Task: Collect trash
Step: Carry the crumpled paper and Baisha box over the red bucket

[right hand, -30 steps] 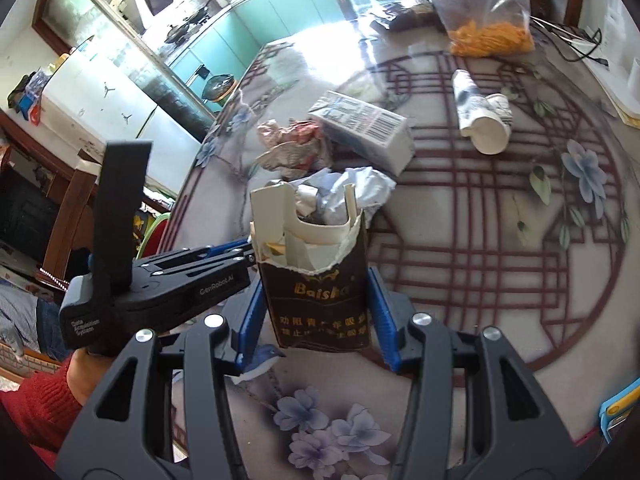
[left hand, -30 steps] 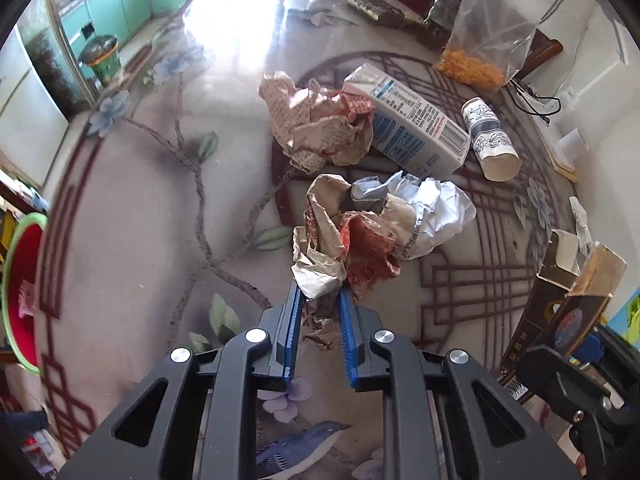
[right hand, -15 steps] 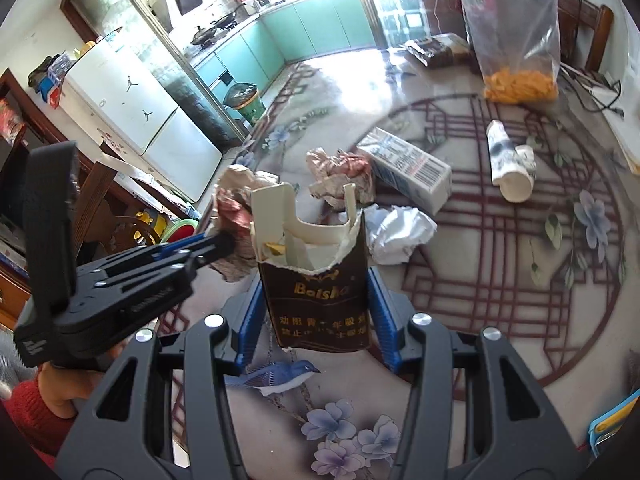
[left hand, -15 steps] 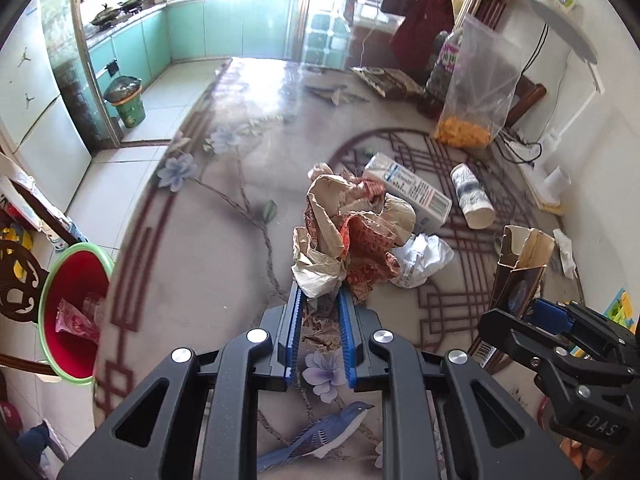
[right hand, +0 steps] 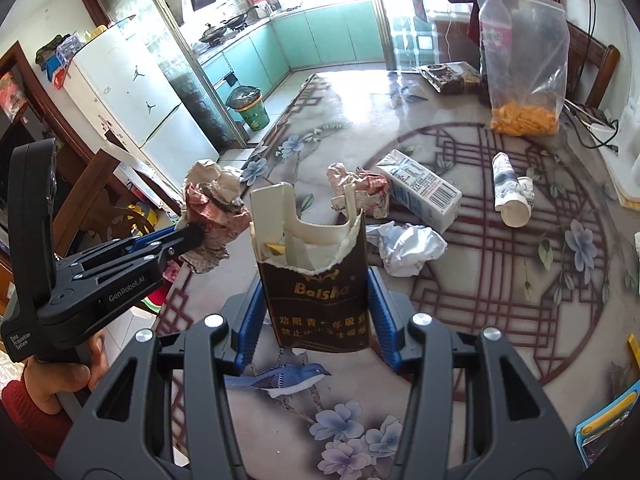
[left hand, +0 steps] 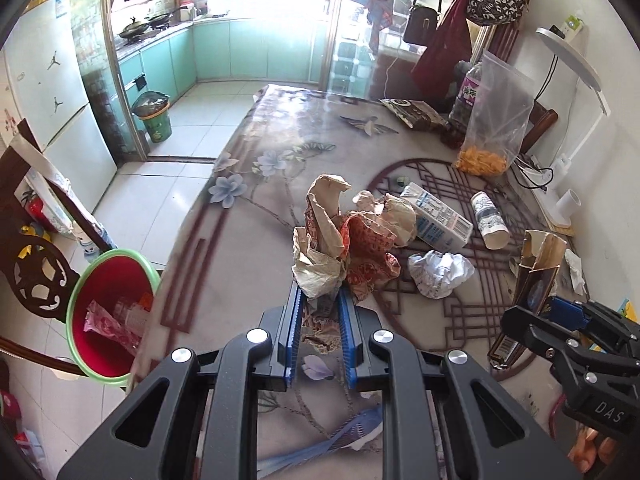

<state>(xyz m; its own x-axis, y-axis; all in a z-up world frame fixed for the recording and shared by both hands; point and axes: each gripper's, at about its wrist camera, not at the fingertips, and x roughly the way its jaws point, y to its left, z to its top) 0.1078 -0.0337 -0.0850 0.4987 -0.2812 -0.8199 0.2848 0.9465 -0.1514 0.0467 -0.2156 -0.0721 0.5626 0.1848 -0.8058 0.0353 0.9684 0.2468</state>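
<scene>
Standing upright in right gripper point(right hand: 316, 312): torn carton point(right hand: 316, 280).

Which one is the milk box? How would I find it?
Look at the round red lattice pattern on the table. Near its far-left edge lies the milk carton, tipped on its side. Unlike the crumpled paper balls beside it, it is a smooth white box with blue print and a barcode.

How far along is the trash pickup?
Done: a pink wrapper lies in the red bin.
In hand: left gripper clamps the crumpled brown paper wad; right gripper holds the torn dark cigarette pack.
Left on the table: white-blue carton, white paper ball, paper cup, second printed wad.
</scene>
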